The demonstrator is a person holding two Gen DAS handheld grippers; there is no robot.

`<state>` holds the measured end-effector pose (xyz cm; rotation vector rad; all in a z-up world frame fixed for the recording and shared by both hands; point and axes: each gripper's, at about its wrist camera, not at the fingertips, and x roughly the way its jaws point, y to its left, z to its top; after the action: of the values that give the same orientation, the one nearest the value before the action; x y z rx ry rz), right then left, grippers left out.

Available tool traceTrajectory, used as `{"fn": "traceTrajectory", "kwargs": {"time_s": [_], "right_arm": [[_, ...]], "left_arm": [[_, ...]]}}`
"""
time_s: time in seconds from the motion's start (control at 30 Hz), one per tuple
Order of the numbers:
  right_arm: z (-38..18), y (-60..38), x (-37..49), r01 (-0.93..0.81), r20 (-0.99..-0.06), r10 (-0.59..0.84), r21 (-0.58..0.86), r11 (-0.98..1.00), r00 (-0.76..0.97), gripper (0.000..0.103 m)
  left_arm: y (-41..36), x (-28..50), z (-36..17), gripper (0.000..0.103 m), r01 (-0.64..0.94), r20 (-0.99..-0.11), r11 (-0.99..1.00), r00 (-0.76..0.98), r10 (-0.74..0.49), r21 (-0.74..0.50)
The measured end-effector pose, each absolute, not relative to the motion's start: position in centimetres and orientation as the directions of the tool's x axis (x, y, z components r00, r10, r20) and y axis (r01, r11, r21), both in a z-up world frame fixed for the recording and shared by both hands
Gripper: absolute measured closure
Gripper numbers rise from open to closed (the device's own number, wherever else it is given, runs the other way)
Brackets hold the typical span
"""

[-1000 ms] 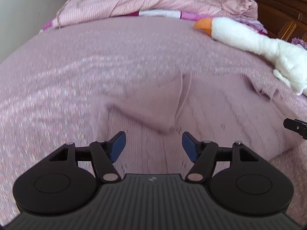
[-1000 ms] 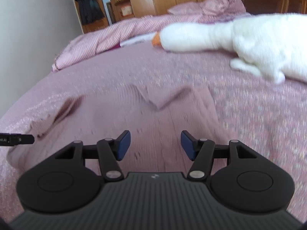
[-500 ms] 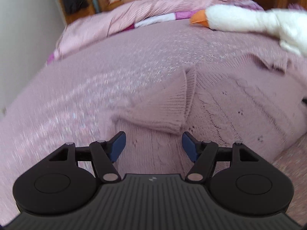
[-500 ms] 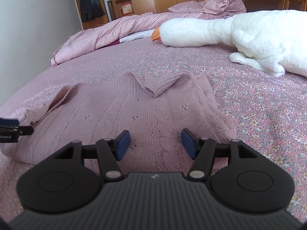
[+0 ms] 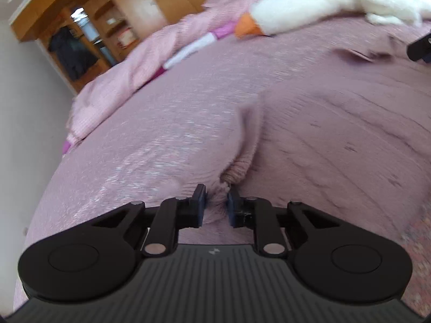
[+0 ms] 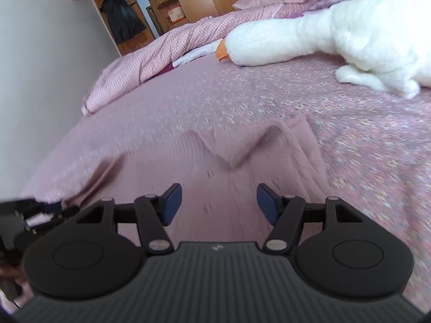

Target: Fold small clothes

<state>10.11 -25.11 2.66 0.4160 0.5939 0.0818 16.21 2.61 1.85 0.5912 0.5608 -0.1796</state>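
A small pink knitted sweater [image 5: 336, 145] lies spread on the bed, its neck [image 6: 237, 145] pointing away from me. My left gripper [image 5: 216, 204] is shut on the ribbed cuff [image 5: 234, 173] of the folded-in sleeve at the sweater's left side. The right gripper [image 6: 218, 202] stands open just above the sweater's lower body [image 6: 215, 188], nothing between its blue pads. The left gripper [image 6: 51, 210] shows at the left edge of the right wrist view, and the right gripper's tip [image 5: 420, 48] at the right edge of the left wrist view.
A pink flowered bedspread [image 6: 363, 140] covers the bed. A large white plush goose [image 6: 350, 35] with an orange beak lies at the far right. A rumpled checked quilt [image 6: 150, 62] is bunched at the head end. Wooden wardrobes [image 5: 107, 32] and a white wall [image 6: 40, 67] stand behind.
The left gripper dropped onto the sleeve cuff and shut on it, tilting its view. The right gripper stayed open and shifted a little forward over the sweater.
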Motion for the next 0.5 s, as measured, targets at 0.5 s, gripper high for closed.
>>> {"fn": "traceTrajectory", "kwargs": {"time_s": [0.5], "right_arm": [[3.0, -25.5, 19.3, -0.038, -0.561, 0.219, 0.316, 0.948, 0.798, 0.052]], "left_arm": [[7.4, 24.3, 3.5, 0.045, 0.054, -0.583, 0.954, 0.801, 0.135, 0.294]]}}
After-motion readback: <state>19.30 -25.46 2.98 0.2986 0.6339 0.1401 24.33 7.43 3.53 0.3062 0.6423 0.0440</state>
